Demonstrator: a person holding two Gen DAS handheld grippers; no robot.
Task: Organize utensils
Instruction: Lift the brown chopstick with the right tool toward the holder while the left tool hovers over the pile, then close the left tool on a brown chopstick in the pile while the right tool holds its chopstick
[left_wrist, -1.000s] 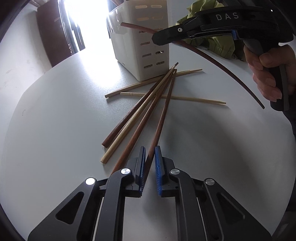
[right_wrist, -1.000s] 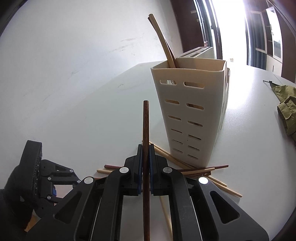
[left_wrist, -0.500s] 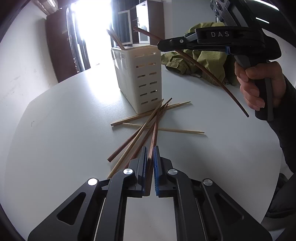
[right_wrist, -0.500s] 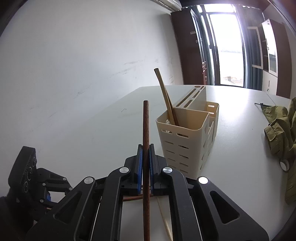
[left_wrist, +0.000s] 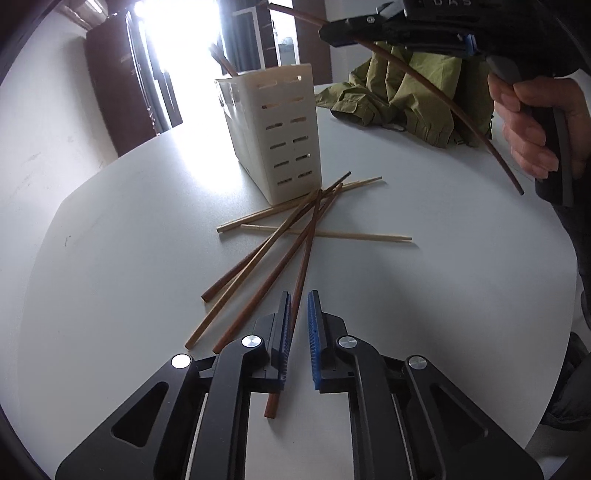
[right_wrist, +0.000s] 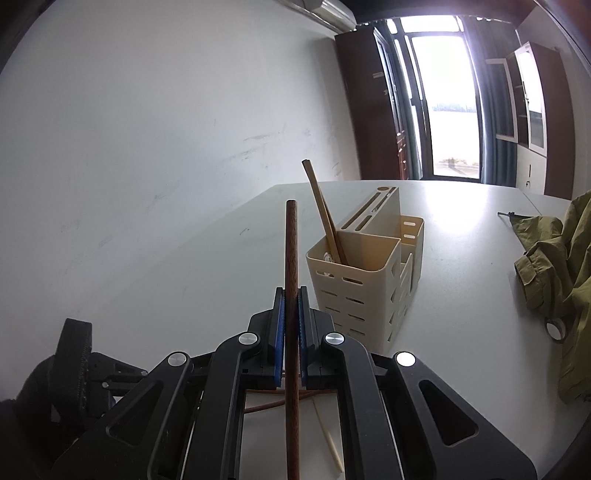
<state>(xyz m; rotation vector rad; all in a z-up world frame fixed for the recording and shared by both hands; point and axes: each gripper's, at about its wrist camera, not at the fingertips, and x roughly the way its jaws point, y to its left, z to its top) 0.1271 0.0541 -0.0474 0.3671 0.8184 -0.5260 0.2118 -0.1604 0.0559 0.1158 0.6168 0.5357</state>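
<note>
Two close, down-tilted wrist views, both sharing the cream caddy (left_wrist: 275, 129) (right_wrist: 360, 284).

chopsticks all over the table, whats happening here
A person is sorting chopsticks into the cream holder. The right claw is shut on a dark chopstick, held up beside the holder. The left claw has just been opening, with another dark chopstick between its pads, over the loose pile.

A cream slotted utensil holder (right_wrist: 360, 280) stands upright on the white worktop (left_wrist: 110, 258), with two chopsticks (right_wrist: 325, 218) leaning in its front compartment. At its base lies a crossed heap of dark and pale chopsticks (left_wrist: 295, 229). One dark brown chopstick (right_wrist: 291, 295) is held above the worktop, pointing toward the holder.
</note>
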